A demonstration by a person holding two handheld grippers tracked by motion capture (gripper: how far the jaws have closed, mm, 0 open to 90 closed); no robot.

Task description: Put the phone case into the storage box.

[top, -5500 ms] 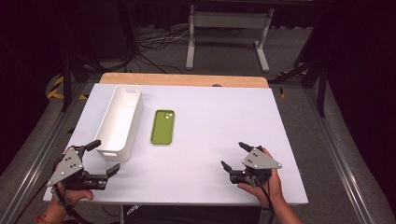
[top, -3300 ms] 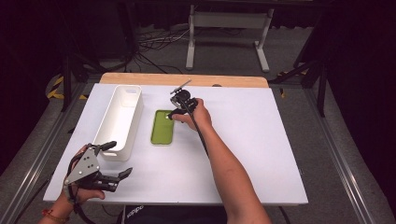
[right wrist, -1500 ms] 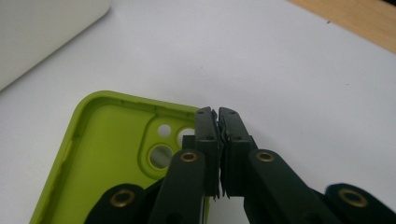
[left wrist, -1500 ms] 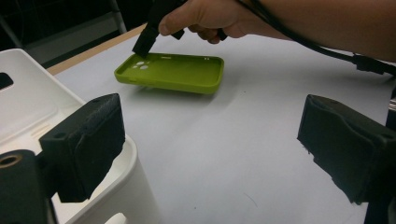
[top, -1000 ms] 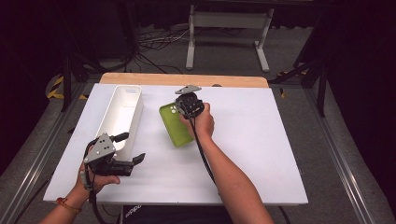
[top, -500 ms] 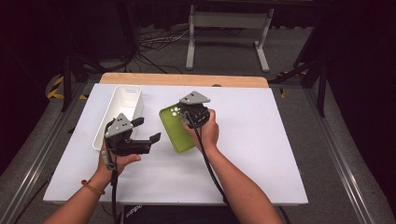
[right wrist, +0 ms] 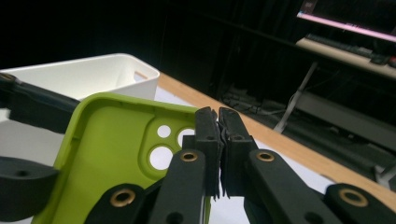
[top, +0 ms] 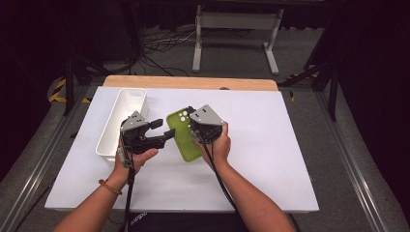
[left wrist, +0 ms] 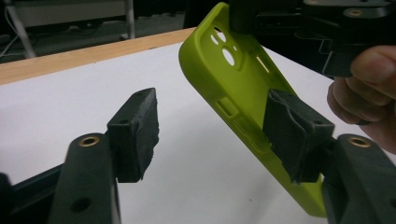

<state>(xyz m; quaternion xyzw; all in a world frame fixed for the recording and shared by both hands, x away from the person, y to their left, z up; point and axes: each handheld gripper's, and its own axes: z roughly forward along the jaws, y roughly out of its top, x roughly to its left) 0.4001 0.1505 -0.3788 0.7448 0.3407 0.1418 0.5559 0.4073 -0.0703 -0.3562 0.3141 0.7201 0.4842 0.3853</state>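
Dark lab or studio, white table [top: 290, 159] – floor cables [top: 159, 46], metal stand [top: 234, 34], monitor [right wrist: 348, 21]

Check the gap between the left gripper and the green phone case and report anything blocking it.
Nothing visible blocks it. The left gripper, its jaws just closing, already straddles the long edge of the green phone case, one pad against it. The right gripper holds the case's top edge, tilted above the table.

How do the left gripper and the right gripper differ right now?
The right gripper is shut on the green phone case's edge, holding it tilted above the table; the left gripper is open, its jaws just closing around the case's long side. One left pad lies against the case, the other apart. Both are hand-held.
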